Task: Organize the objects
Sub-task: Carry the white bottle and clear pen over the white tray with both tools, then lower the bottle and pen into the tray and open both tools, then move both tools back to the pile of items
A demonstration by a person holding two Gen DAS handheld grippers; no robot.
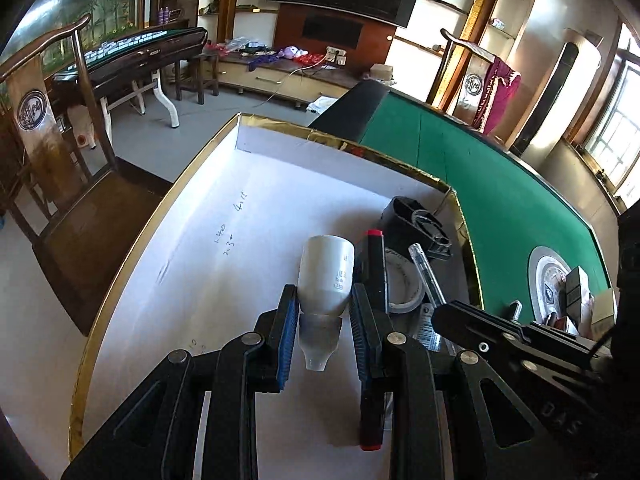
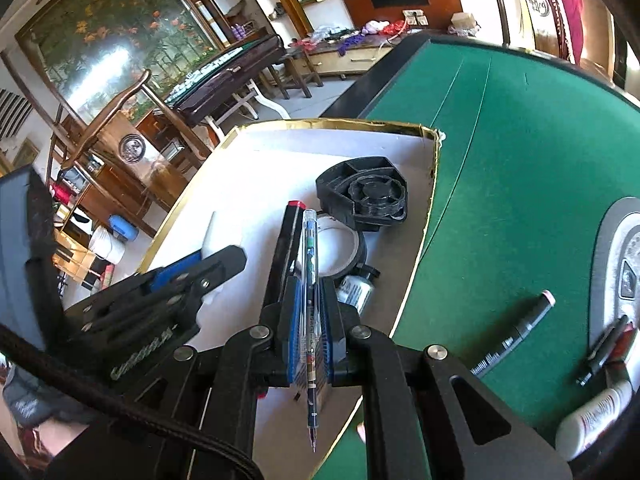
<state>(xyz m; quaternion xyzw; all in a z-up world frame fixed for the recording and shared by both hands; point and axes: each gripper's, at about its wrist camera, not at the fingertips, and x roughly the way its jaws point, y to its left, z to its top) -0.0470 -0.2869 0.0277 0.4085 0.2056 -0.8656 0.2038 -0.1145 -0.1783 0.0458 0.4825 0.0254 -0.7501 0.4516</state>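
Note:
A shallow white box with a gold rim (image 1: 280,128) lies on the green table (image 1: 480,184). My left gripper (image 1: 323,300) hangs over the box floor, shut on a small white bottle (image 1: 326,268) whose clear nozzle points back toward the camera. Beside it on the right, my right gripper (image 2: 310,312) is shut on a clear pen (image 2: 310,264), held lengthwise between the blue pads over the box's right side. The same pen (image 1: 426,272) shows in the left wrist view, and the left gripper (image 2: 216,264) in the right wrist view.
In the box lie a black marker with red ends (image 1: 374,272), a tape roll (image 2: 340,252), a black plastic part (image 2: 364,196) and a small silvery bottle (image 2: 354,292). A grey marker (image 2: 516,332), a black pen (image 2: 604,352) and a white tube (image 2: 592,416) lie on the green felt.

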